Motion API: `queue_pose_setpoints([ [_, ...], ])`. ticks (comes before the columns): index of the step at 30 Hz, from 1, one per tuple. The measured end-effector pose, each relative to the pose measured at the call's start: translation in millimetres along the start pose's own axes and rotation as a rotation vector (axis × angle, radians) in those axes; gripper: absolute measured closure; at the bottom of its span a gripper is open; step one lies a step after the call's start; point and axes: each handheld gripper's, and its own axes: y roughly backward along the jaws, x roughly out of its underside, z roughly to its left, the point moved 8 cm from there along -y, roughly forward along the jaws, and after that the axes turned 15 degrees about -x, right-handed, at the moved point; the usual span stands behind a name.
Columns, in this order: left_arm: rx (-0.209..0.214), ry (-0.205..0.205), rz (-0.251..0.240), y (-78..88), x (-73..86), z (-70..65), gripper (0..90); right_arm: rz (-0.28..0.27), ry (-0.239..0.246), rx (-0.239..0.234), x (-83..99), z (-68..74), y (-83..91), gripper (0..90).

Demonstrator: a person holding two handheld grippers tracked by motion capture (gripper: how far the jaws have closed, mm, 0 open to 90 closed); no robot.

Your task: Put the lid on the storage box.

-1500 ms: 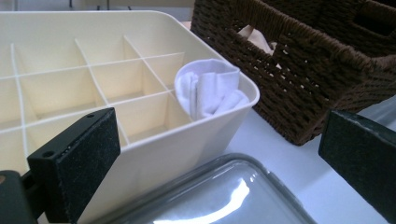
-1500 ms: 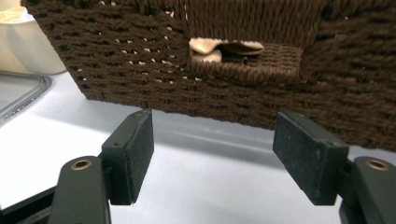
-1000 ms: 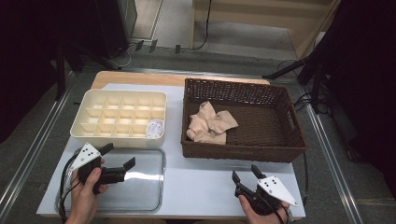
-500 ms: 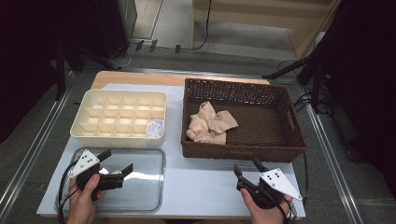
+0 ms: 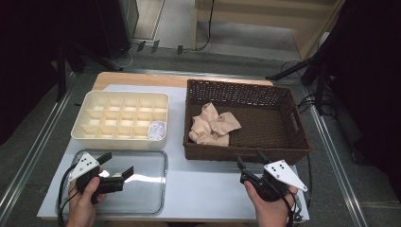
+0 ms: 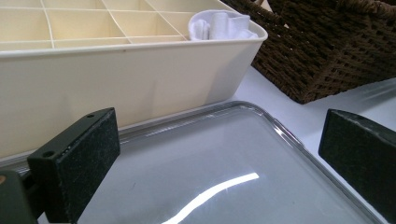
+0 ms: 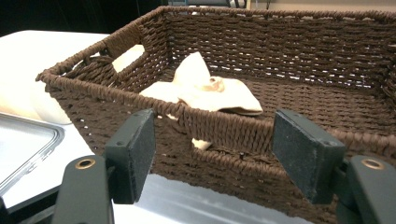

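A brown wicker basket (image 5: 293,142) stands at the right of the table, with a crumpled beige cloth (image 5: 212,125) (image 7: 205,91) in its left part. My right gripper (image 5: 250,163) (image 7: 212,154) hovers open just in front of the basket's near wall (image 7: 224,135), with nothing between its jaws. A cream divided organiser box (image 5: 120,120) (image 6: 116,79) sits at the left, a white rolled cloth (image 5: 157,130) (image 6: 219,25) in its near right compartment. My left gripper (image 5: 116,165) (image 6: 219,158) is held open over a clear plastic tray (image 5: 156,189) (image 6: 224,154), empty.
A white sheet (image 5: 208,184) covers the table, with a wooden strip (image 5: 137,80) along its far edge. Metal rails (image 5: 331,156) run along both sides. Cables trail from each gripper at the near edge.
My right gripper has risen and come slightly toward the basket's front wall. My left gripper has drawn back a little toward the near left over the clear tray. Both stay open.
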Motion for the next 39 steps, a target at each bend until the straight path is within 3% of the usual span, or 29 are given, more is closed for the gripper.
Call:
queue_pose_setpoints([
  [20,0.009,0.018,0.007,0.0,1.2,5.8,0.0,0.010,0.014,-0.004,-25.9,-4.0,-17.9,31.3],
  [39,-0.001,0.047,-0.005,2.9,-0.9,15.0,0.0,0.043,0.027,-0.017,-48.1,-7.7,-55.4,32.2],
])
